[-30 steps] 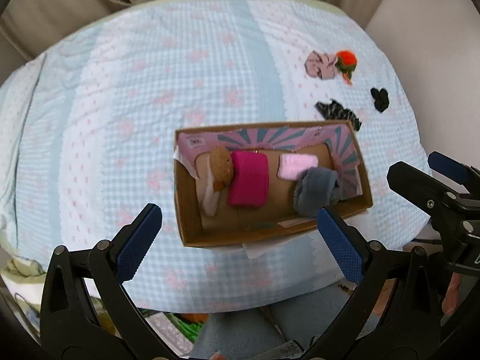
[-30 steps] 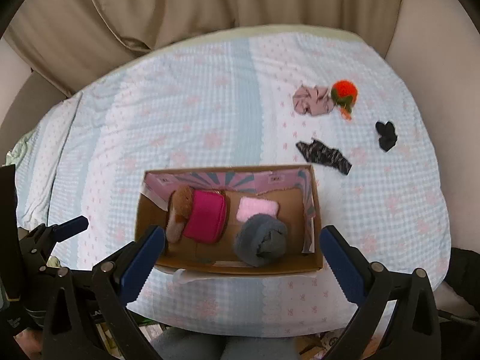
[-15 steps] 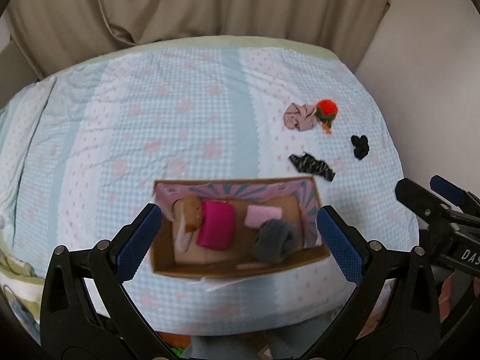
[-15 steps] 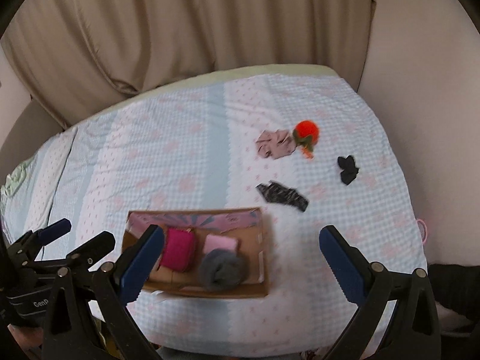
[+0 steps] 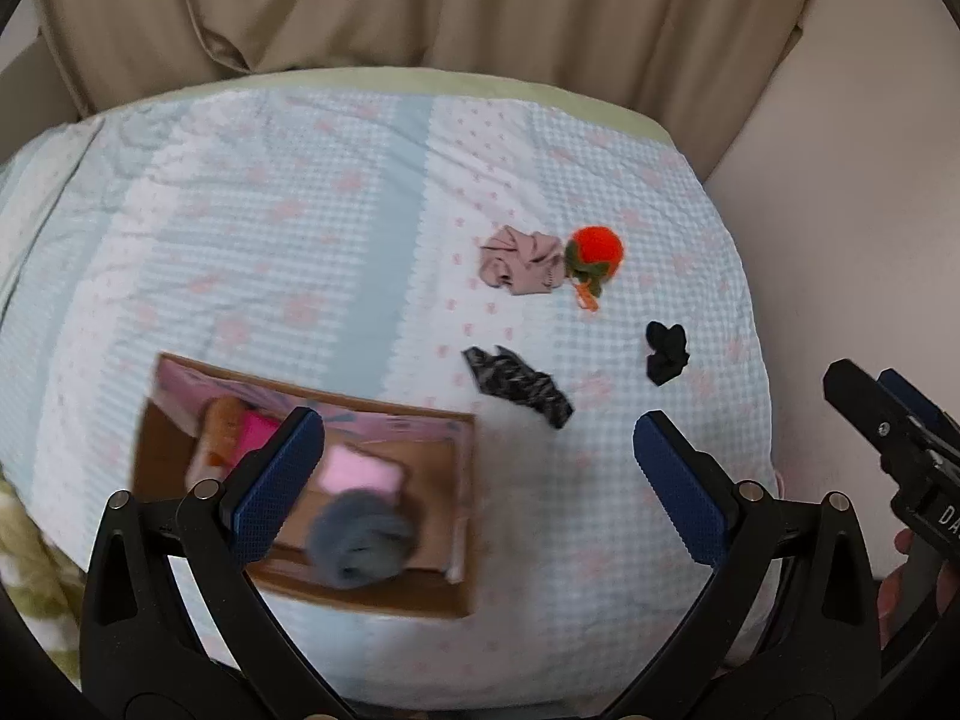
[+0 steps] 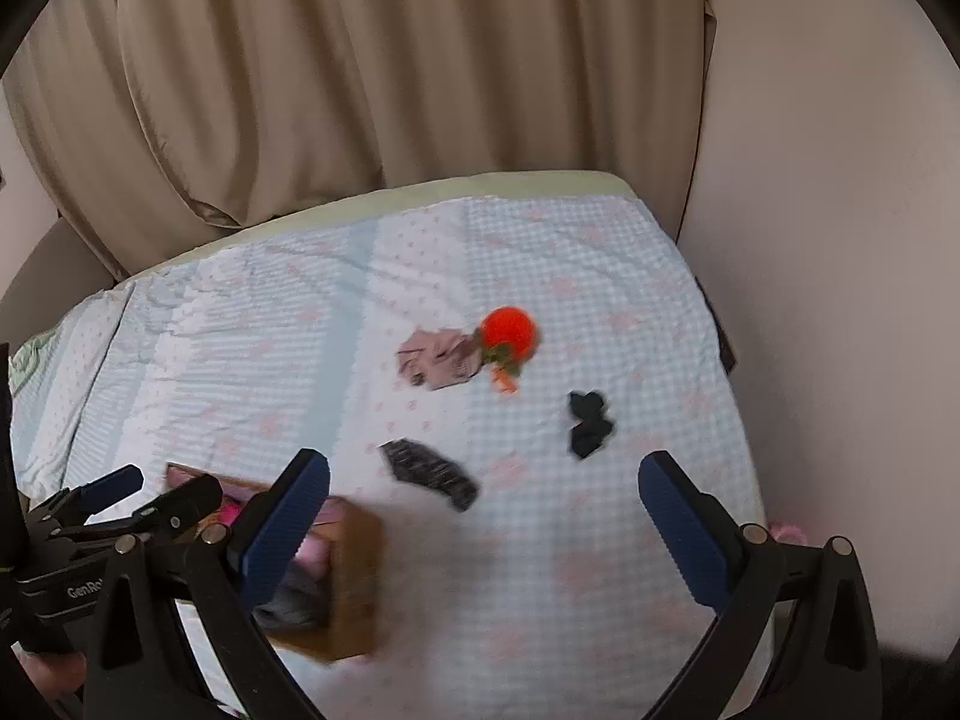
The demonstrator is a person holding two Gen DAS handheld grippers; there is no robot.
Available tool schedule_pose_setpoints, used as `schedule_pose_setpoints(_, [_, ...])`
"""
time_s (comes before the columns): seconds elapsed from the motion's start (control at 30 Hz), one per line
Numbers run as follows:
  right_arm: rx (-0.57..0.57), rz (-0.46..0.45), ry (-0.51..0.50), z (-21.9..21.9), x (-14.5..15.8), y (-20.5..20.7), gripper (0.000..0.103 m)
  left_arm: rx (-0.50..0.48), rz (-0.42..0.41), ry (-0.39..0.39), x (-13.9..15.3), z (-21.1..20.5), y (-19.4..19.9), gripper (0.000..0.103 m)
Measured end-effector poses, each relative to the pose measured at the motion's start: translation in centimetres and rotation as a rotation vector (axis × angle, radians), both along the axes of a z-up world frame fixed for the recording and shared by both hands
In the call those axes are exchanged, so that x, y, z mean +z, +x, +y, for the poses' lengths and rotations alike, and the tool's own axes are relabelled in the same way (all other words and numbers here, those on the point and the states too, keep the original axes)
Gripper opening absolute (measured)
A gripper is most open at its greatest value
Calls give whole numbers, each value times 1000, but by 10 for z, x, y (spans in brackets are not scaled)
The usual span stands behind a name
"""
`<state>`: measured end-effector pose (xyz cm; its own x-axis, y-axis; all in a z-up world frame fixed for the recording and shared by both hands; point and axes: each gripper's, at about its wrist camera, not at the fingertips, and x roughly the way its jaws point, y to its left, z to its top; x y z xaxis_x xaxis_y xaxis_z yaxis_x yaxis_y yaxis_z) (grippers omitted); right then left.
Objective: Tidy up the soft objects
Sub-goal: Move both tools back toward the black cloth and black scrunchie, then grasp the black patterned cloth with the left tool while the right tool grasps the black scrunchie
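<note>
Cardboard box [image 5: 462, 516]: held grey roll [image 5: 360, 540], pink cloths | left claw [image 5: 474, 474]: spread, empty | right claw [image 6: 480, 516]: spread, empty

Bed [image 6: 252, 360]: blue-and-white checked cover with pink motifs, beige curtain [image 6: 360, 90] behind.
Loose on cover: red pompom [image 6: 509, 330] with green and orange trim, touching a crumpled pink cloth [image 6: 435, 359]; black scrunchie [image 6: 591, 423] to the right; black patterned cloth [image 6: 431, 473] nearer.
Cardboard box [image 6: 351, 588], lower left, blurred, holds pink and grey soft items.
Right gripper [image 6: 483, 531]: jaws spread wide, empty.
Left gripper [image 6: 141, 495]: far left edge, beside box.
</note>
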<state>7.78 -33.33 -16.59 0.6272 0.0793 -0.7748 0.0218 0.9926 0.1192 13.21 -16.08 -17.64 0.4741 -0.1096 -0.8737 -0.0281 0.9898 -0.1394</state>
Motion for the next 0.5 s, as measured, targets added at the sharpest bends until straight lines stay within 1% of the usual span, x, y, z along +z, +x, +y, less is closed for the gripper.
schedule_pose_setpoints(0.07, [14, -10, -8, -18, -7, 8, 103, 14, 4, -4, -11, -16, 5, 103])
schedule_pose_setpoints(0.23, [48, -17, -21, -59, -35, 30, 103, 65, 25, 8, -53, -60, 18, 102])
schedule_pose_setpoints(0.37, [75, -5, -19, -83, -60, 47, 103, 111, 46, 26, -88, -85, 26, 102])
schedule_pose_setpoints(0.5, [116, 27, -10, -99, -91, 66, 103, 166, 86, 54, -132, -104, 39, 101])
